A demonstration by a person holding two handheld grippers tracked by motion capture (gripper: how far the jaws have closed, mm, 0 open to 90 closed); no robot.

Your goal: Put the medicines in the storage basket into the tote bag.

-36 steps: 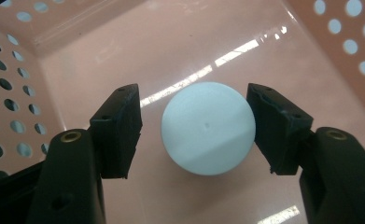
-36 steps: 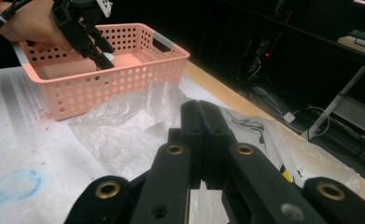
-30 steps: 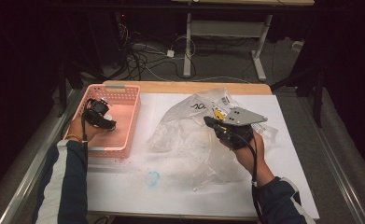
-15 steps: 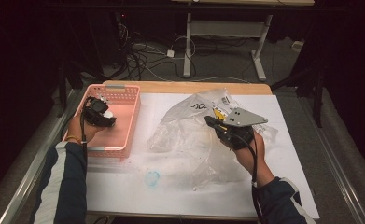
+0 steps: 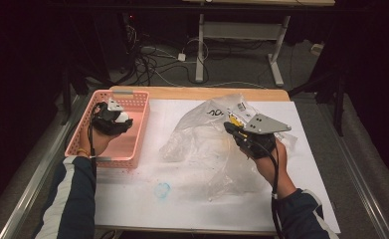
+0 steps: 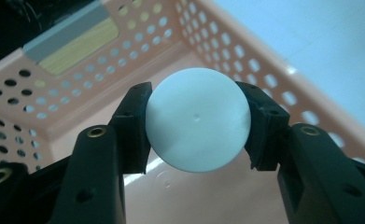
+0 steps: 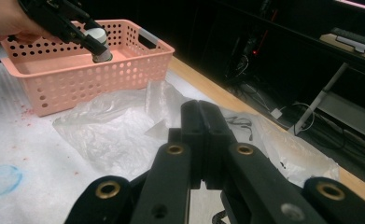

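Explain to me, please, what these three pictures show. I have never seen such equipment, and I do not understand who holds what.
No robot is here. A person at a table holds a two-jaw tool in each hand. The high view looks down from above. Each of the other two pictures comes from a camera riding on one tool, looking along its black jaws.

The left hand-held gripper is over a pink basket, and its jaws grip a white round object, perhaps a cap. The right hand-held gripper has its jaws shut together; whether it pinches the bag cannot be told. A crumpled clear plastic bag lies on the white cover, beside a small blue mark.
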